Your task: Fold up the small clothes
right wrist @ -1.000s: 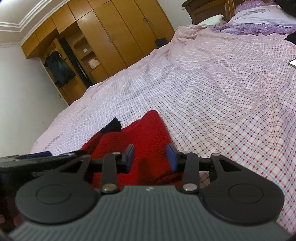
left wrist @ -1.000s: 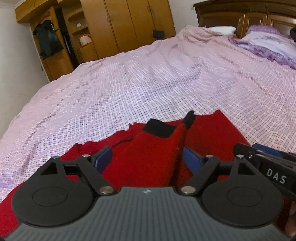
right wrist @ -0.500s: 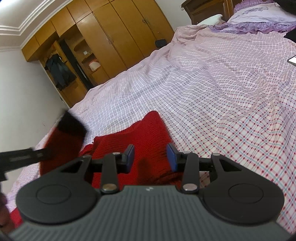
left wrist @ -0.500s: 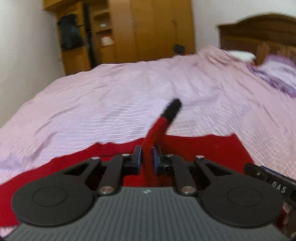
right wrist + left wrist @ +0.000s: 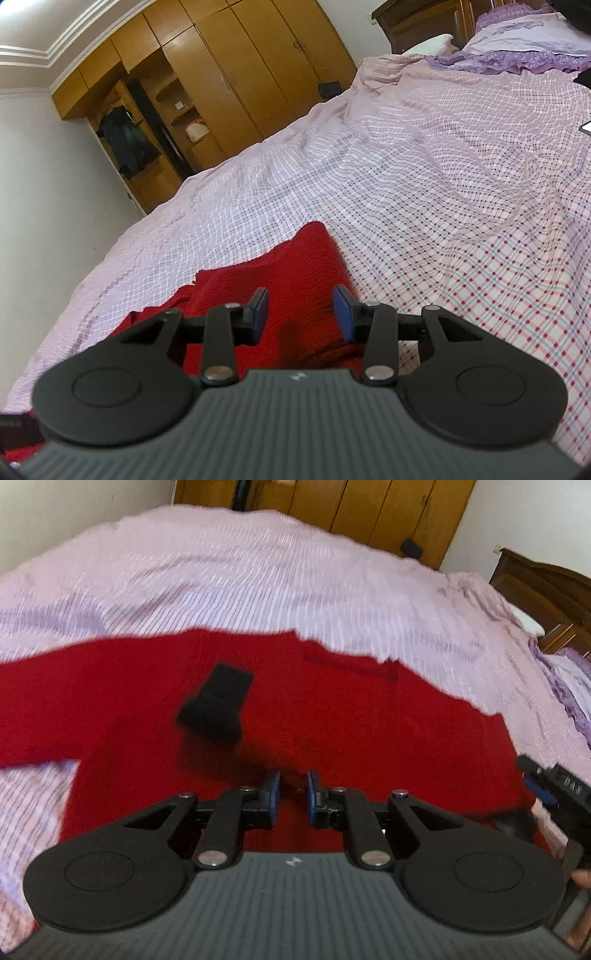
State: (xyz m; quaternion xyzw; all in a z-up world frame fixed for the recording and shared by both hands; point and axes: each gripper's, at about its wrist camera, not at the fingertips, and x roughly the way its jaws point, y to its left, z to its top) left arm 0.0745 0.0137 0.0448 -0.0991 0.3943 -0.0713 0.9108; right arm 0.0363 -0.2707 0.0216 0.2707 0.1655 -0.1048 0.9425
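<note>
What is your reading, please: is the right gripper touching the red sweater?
Cannot tell. In the right wrist view the open right gripper is over the red sweater, but neither contact nor a gap shows plainly.

left gripper: swung from facing across the bed to looking down over the red sweater | grip: jaws closed on a red fold half a second ago, now a narrow gap between them | sleeve: black cuff was raised upright, now lies on the sweater body
</note>
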